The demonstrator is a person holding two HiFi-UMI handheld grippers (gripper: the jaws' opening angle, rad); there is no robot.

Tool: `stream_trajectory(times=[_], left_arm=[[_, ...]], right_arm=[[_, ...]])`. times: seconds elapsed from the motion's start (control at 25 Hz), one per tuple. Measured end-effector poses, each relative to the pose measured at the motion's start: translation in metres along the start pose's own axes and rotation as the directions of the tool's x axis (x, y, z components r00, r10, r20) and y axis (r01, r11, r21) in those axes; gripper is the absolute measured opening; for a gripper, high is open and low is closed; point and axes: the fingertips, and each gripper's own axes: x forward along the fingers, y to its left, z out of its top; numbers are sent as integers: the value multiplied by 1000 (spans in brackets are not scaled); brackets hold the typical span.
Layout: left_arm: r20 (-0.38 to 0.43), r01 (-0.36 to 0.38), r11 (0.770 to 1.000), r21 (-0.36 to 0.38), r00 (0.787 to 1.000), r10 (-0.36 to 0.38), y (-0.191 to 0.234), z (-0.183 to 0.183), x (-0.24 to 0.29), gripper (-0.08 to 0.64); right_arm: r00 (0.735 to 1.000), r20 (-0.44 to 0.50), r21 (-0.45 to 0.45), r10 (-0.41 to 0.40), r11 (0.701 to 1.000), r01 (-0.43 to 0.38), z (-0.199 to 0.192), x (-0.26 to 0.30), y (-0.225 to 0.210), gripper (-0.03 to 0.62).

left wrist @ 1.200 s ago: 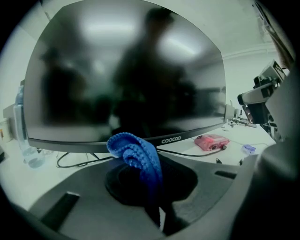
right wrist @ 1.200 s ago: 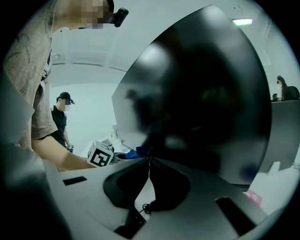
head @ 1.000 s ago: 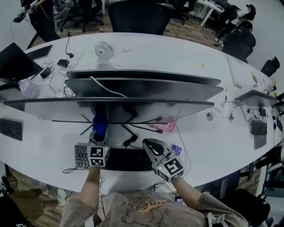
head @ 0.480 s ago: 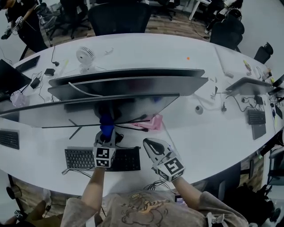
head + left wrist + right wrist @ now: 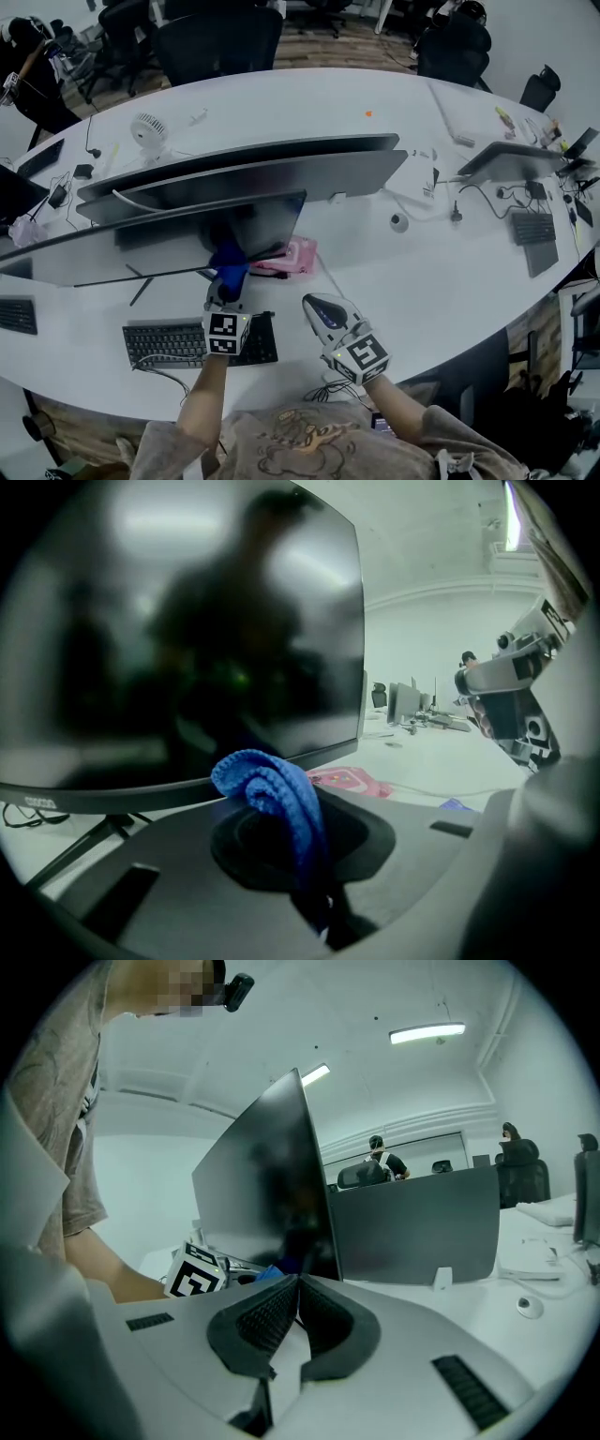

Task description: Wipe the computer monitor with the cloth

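The wide dark monitor stands across the white desk, and its screen fills the left gripper view. My left gripper is shut on a bunched blue cloth, which sits close to the screen's lower edge near its right end. In the left gripper view the blue cloth bulges out of the left gripper. My right gripper hovers to the right of the keyboard, shut with nothing in it. In the right gripper view, the right gripper points past the monitor's right edge.
A black keyboard lies under the left gripper. A pink object rests by the monitor foot. Other monitors stand back to back behind it. A small fan, cables, a laptop and a second keyboard are farther off.
My left gripper and the cloth have shifted right along the monitor, toward its right end. The right gripper has moved along with me and stays shut.
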Motion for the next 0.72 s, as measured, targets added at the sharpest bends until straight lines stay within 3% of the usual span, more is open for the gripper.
stream_trajectory(times=[0.72], left_arm=[[24, 81, 997, 14, 996, -81, -90, 25, 54, 48]], right_arm=[[996, 7, 37, -86, 996, 86, -17, -57, -59, 21]])
